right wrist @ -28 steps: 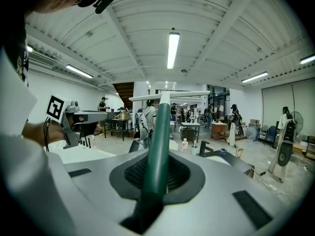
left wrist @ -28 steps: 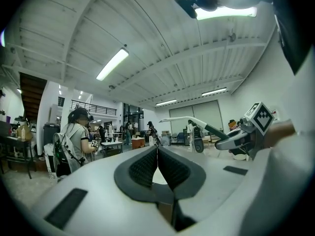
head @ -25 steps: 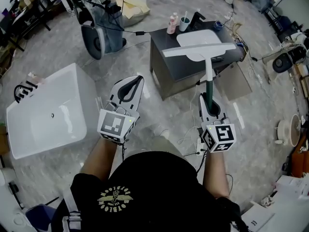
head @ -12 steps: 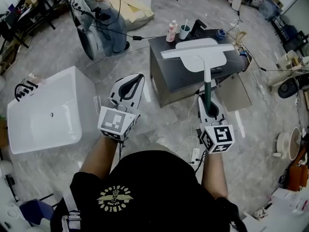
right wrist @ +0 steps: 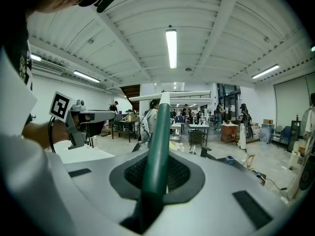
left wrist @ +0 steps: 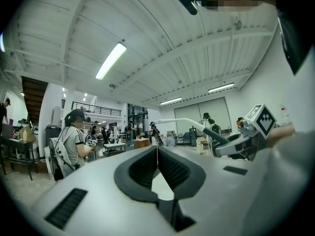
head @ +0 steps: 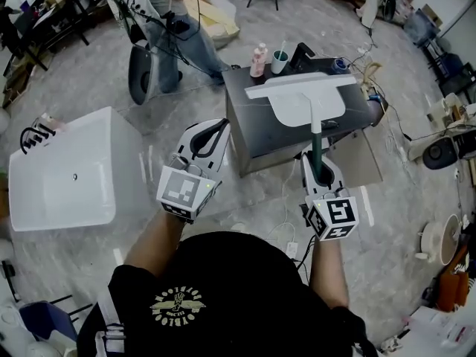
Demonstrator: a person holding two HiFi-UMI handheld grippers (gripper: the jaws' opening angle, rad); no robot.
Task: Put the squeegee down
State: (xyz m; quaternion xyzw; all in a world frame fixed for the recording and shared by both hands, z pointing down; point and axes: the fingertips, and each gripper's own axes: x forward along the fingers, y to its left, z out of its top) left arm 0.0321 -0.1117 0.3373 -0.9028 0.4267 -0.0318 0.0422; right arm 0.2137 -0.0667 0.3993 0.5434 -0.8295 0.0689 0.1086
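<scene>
The squeegee has a dark green handle (head: 316, 149) and a long white blade (head: 301, 85) at its far end. My right gripper (head: 318, 158) is shut on the handle and holds it out nearly level, with the blade over the dark vanity cabinet (head: 253, 136) and its white basin (head: 306, 108). In the right gripper view the handle (right wrist: 158, 146) runs straight out between the pads to the blade (right wrist: 170, 96). My left gripper (head: 218, 127) hangs to the left of the cabinet, jaws shut and empty, tips (left wrist: 157, 151) meeting.
A white bathtub (head: 44, 199) stands on the floor at the left. On the cabinet's back edge are a pink bottle (head: 259, 59), a cup (head: 280, 59) and a black faucet (head: 300, 53). A person (head: 172, 17) stands beyond. Cables (head: 286, 199) trail over the floor.
Both grippers have travelled forward together toward the cabinet, the squeegee still in the right one. The blade now lies over the basin. A person has come into view at the top.
</scene>
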